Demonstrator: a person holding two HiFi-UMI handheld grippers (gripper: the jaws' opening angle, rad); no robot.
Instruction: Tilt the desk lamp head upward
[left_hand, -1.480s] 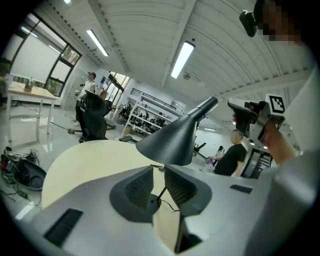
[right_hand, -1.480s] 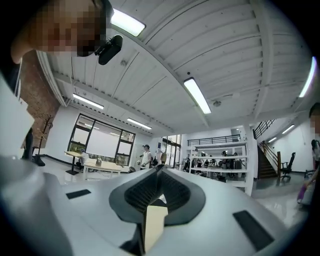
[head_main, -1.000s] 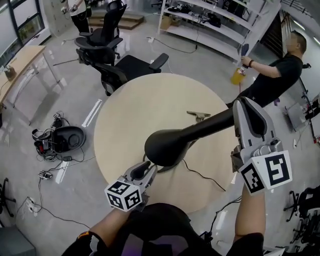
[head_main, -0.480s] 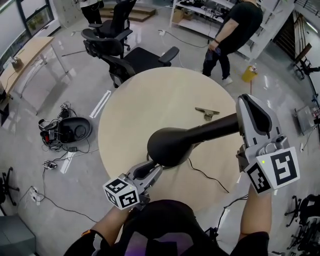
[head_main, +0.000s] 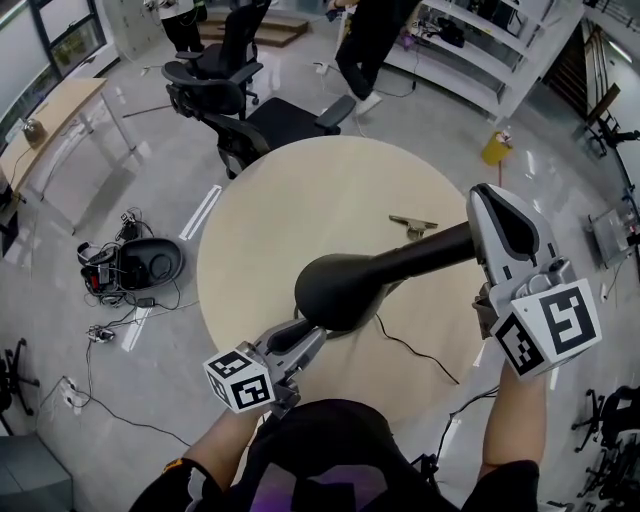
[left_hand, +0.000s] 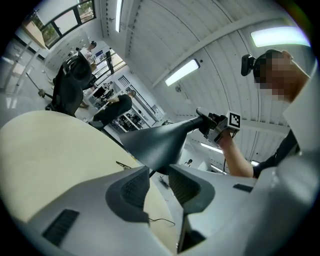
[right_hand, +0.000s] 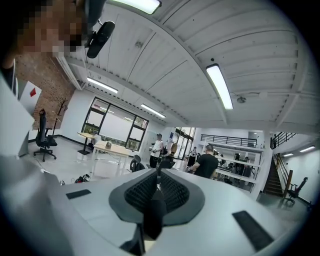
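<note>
The black desk lamp head (head_main: 336, 291) hangs over the round table's near side, and its tapered neck (head_main: 430, 250) runs right. My right gripper (head_main: 488, 225) is shut on the narrow end of that neck. In the right gripper view a dark sliver of the neck (right_hand: 152, 215) sits between the closed pads of the right gripper (right_hand: 157, 182). My left gripper (head_main: 305, 335) reaches up under the wide end of the head. Its jaws are opening. In the left gripper view the lamp head (left_hand: 155, 142) stands just beyond the left gripper (left_hand: 159, 172), with the pads off it. The lamp's base is hidden.
The round beige table (head_main: 300, 200) carries a small metal clip (head_main: 412, 225) and a thin black cable (head_main: 420, 352). Black office chairs (head_main: 260, 120) stand behind it. Cables and a black base (head_main: 130, 265) lie on the floor at left. A person (head_main: 370, 30) walks by the shelves.
The lamp and both grippers keep almost the same places. A person in the background has walked from the right side to the back centre.
</note>
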